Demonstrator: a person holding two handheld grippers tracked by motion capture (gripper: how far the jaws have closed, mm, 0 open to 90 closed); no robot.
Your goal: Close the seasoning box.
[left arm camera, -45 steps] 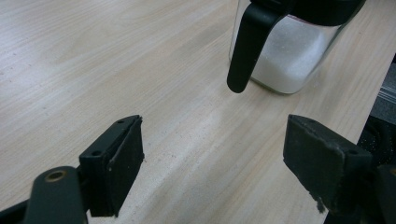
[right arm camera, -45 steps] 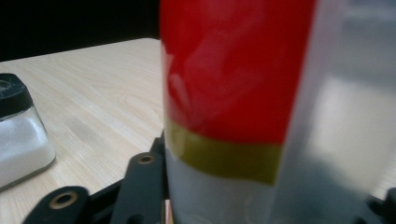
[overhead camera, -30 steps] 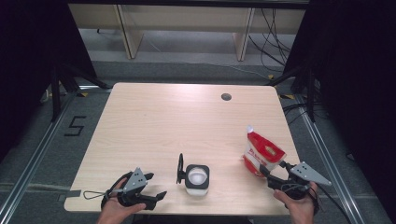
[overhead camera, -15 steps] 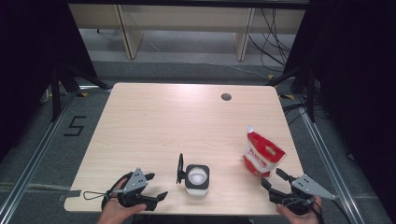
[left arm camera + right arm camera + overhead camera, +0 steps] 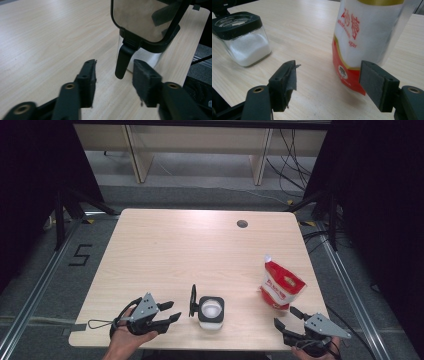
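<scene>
Because the sugar bag (image 5: 281, 288) is soft and open at the top, it looks easy to squash or tip, so its firm lower half seems the best place to hold; it stands near the table's (image 5: 200, 250) right edge. The right gripper (image 5: 290, 318) is open just in front of it, holding nothing. The left gripper (image 5: 167, 311) has just been closing, empty, beside the hard, smooth jar (image 5: 211, 311) with its lid (image 5: 192, 300) up, and the far table is free.

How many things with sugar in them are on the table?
2: the jar near the front edge, by the left gripper, and the bag standing at the right, ahead of the right gripper.
</scene>
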